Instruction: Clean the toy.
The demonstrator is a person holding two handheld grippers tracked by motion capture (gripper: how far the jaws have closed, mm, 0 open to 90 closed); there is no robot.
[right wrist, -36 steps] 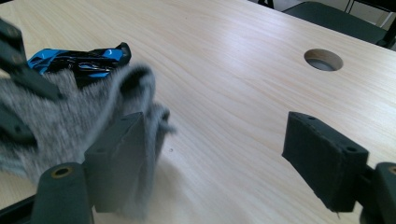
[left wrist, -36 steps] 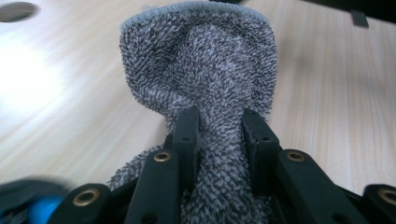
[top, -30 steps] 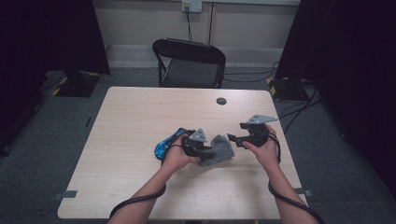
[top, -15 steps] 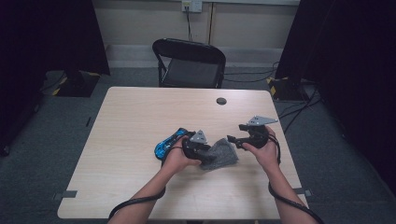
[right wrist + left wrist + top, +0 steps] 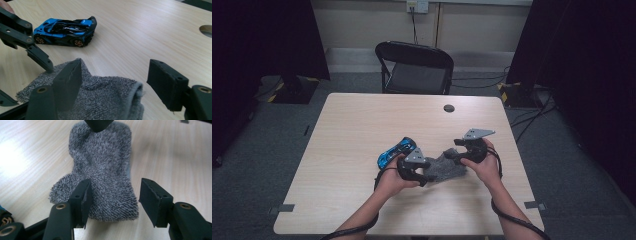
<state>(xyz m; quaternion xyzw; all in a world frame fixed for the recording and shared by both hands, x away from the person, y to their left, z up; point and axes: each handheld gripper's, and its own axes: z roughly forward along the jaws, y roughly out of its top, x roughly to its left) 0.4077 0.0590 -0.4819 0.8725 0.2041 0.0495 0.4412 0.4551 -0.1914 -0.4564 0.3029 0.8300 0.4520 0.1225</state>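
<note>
A grey terry cloth lies crumpled on the wooden table, right of a blue toy car. My left gripper is at the cloth's left end. In the left gripper view it stands open, its jaws straddling the near edge of the cloth without pinching it. My right gripper is at the cloth's far right end. In the right gripper view it is open over a raised fold of the cloth, with the car beyond.
A black folding chair stands behind the table. A dark round grommet sits in the tabletop near the far edge. Bare wood spreads to the left and far side of the car. Cables trail from both grippers past the near edge.
Both grippers have shifted slightly left and toward the near edge while staying at the cloth's two ends. The car has not moved.
</note>
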